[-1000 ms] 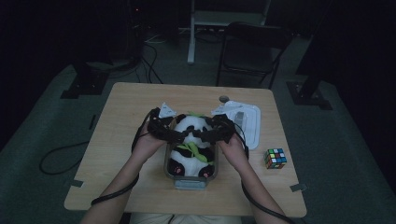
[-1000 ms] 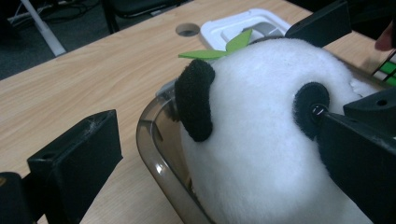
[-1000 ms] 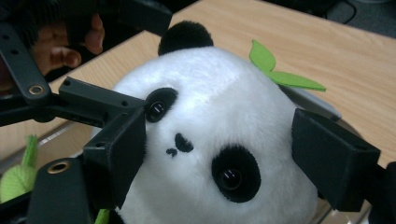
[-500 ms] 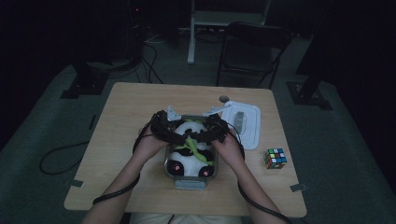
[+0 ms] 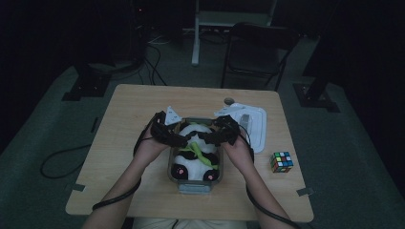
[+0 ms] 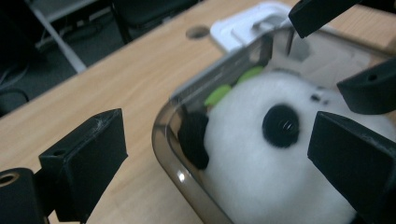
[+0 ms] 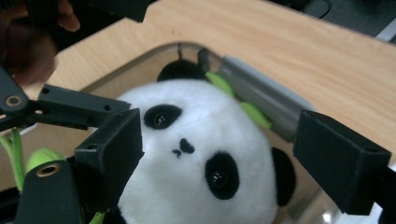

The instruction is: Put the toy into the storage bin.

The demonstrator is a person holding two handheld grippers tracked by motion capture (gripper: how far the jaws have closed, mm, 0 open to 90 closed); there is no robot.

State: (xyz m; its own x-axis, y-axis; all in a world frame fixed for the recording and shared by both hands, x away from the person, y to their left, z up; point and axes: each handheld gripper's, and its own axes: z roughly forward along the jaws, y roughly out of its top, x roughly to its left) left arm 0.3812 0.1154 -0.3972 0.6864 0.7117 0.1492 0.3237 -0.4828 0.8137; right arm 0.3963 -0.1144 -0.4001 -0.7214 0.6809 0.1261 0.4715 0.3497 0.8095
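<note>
On the wooden worktop (image 5: 133,124), near the person's side, sits a clear box with rounded corners (image 5: 194,186), and a soft black-and-white panda toy (image 5: 195,160) lies inside it, head at the far end. Something green (image 5: 200,155) lies across its tummy. The left claw (image 5: 177,141) and the right claw (image 5: 206,139) meet over the panda's head. Both are spread wide, and neither pinches anything.

The panda looks light and squishy, so it should not break or slip. Its round head looks like a good place to grab, or its thick middle.

The box walls sit close to the toy, so the claws have little room to go down beside it. Straight up is free. A white lid (image 5: 255,125) lies just right of the box, and a coloured puzzle cube (image 5: 281,161) sits further right.
</note>
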